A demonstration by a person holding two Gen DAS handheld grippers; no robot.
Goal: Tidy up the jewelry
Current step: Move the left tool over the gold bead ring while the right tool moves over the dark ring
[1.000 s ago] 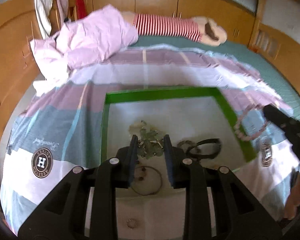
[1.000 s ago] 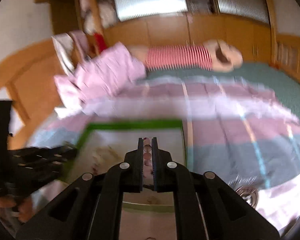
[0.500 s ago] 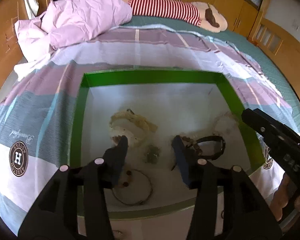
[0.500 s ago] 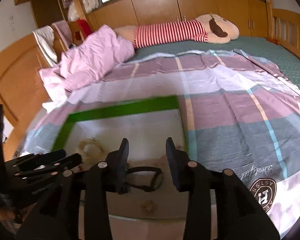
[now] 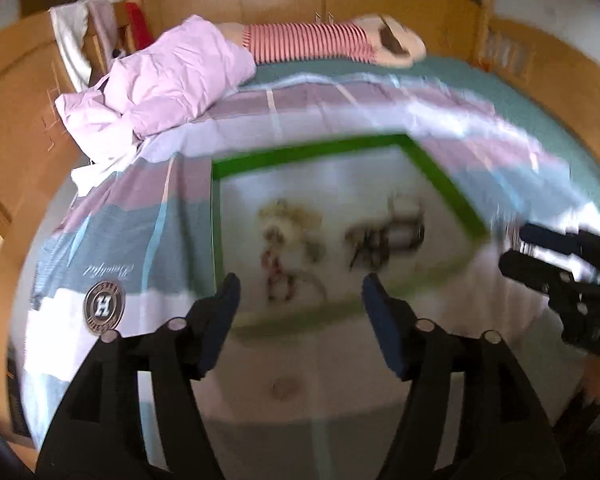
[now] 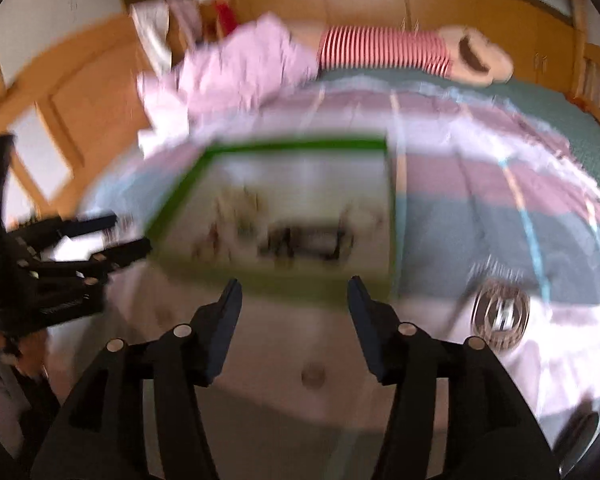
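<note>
While both views are smeared by blur, the left tongs (image 5: 300, 294) plainly stand released, their fingers wide apart with nothing between them, hovering over bare white bedsheet (image 5: 320, 360) at lower centre, short of the near edge of the green-rimmed tray (image 5: 308, 150). At far left in that view a round H logo (image 5: 103, 306) marks the sheet; above it, at upper left, lies a crumpled pink quilt (image 5: 172, 80). Inside the tray, mid-frame, sit a pale tangled jewelry cluster (image 5: 288, 222), then a dark bracelet (image 5: 388, 240) to its right; details are too blurred to tell. A small ring-like piece (image 5: 284, 388) lies on the sheet outside the tray, near the bottom. At the right edge the right tongs (image 5: 520, 248) appear, just past the tray's right rim.

From the right wrist view, the left tongs (image 6: 130, 236) enter at the left edge beside the tray's left rim (image 6: 176, 200); the right tongs (image 6: 294, 294) are likewise spread and unloaded below the tray. Only this view shows open striped sheet to the tray's right.
</note>
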